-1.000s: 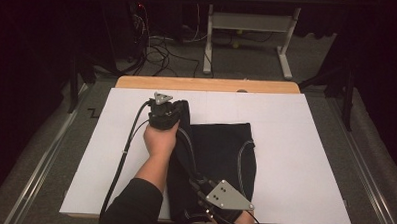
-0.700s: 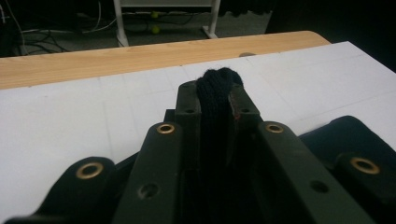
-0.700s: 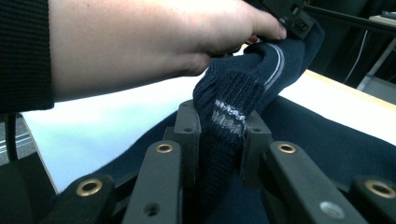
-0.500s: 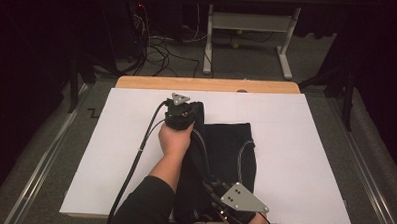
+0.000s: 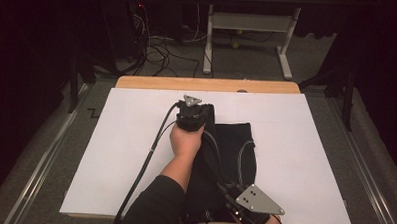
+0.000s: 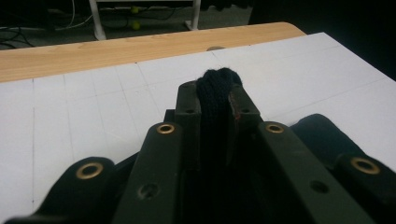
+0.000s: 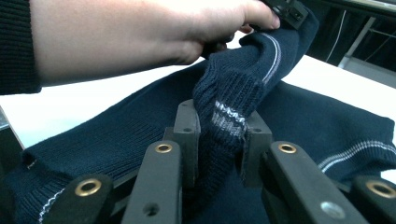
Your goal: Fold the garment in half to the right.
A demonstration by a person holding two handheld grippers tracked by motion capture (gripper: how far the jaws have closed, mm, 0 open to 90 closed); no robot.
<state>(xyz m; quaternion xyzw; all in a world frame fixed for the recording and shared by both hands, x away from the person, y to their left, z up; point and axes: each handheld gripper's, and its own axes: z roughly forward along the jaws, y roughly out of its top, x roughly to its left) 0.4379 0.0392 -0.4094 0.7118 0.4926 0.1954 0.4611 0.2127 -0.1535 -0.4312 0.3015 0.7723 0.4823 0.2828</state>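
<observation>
Folding sweater (image 5: 230, 158), mid-table toward near edge. Left gripper (image 6: 214, 93) and right gripper (image 7: 219, 135) each clamp a knit fold. Carry both together, keep edge taut, lay flat.

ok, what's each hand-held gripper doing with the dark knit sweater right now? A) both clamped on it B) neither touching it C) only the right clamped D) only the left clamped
A: the left hand-held gripper has a fold of the dark knit sweater pinched between its jaws, and the right hand-held gripper is closed on a striped fold of it.
</observation>
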